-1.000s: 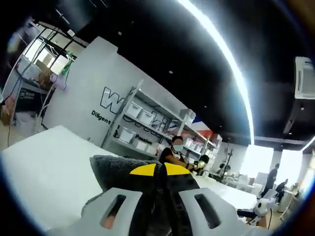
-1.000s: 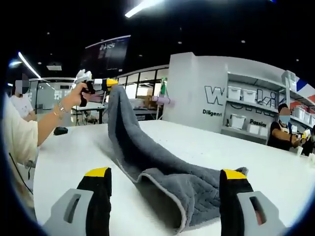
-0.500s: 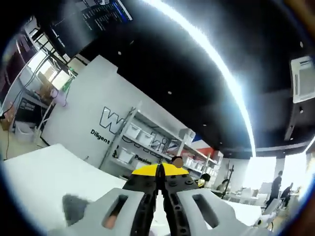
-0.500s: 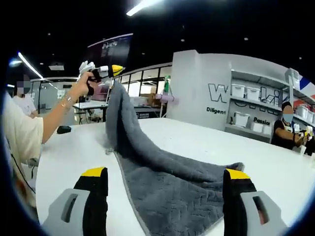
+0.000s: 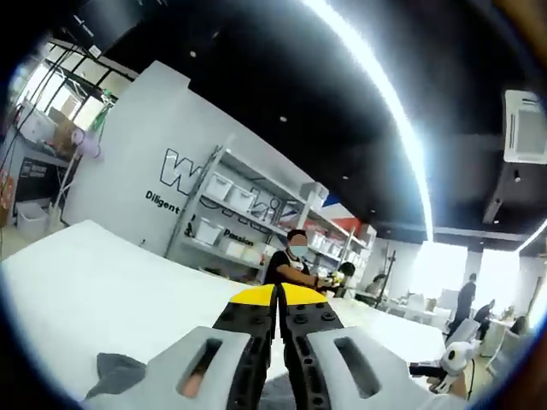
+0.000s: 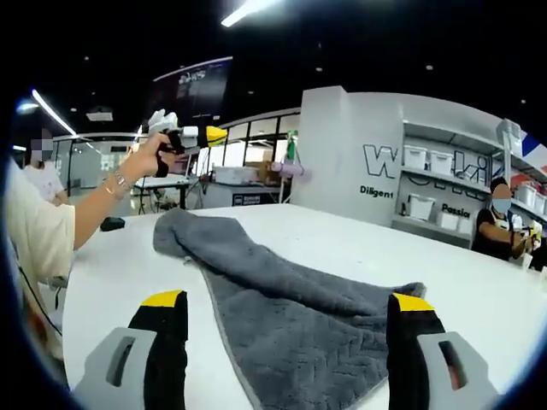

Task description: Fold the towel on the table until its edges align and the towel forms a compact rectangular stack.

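Your right gripper, jaws spread wide, straddles near end of towel, not touching it. Risk: pinching single layer drags cloth askew, edges misalign. Towel grey, rumpled, unfolded, lying diagonally across white table, far end bunched. Beyond, your left gripper raised clear, jaws clenched, nothing visibly between them.

White table w/ grey towel lying rumpled on it.
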Demonstrator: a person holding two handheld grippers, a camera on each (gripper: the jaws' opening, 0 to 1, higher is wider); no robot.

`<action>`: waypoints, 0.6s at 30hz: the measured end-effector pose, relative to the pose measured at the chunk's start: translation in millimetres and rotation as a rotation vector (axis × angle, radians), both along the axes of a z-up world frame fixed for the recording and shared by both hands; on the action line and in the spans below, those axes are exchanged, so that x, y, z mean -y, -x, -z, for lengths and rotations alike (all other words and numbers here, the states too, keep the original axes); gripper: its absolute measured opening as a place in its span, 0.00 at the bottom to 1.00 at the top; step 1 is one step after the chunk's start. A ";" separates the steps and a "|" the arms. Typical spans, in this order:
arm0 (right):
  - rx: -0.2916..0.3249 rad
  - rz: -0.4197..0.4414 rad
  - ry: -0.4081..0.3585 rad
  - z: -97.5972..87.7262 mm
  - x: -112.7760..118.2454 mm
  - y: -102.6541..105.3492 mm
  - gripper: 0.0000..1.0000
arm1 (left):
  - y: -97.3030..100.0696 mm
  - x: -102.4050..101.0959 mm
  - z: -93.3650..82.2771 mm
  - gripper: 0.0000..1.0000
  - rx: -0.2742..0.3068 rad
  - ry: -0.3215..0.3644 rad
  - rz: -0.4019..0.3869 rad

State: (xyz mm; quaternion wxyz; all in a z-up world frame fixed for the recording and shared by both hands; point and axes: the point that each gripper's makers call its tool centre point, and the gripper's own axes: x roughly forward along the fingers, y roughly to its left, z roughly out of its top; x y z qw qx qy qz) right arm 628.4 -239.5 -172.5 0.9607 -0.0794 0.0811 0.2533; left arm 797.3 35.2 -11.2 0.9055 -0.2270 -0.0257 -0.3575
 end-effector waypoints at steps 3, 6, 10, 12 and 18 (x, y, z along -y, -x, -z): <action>-0.002 0.002 0.001 0.4 0.5 -0.4 0.99 | 1.1 0.1 4.2 0.00 -0.009 -0.006 0.006; -0.006 0.002 0.005 1.3 0.8 -0.7 0.98 | 4.0 -0.8 12.5 0.00 -0.024 -0.019 0.020; -0.009 0.003 0.008 2.0 1.0 -1.1 0.98 | 9.5 -1.7 31.1 0.00 -0.052 -0.047 0.034; -0.011 0.002 0.013 2.7 0.9 -1.2 0.98 | 11.1 -2.2 41.7 0.00 -0.066 -0.064 0.051; -0.018 0.003 0.018 4.9 1.0 -2.0 0.98 | 13.7 -6.9 81.6 0.00 -0.138 -0.137 0.070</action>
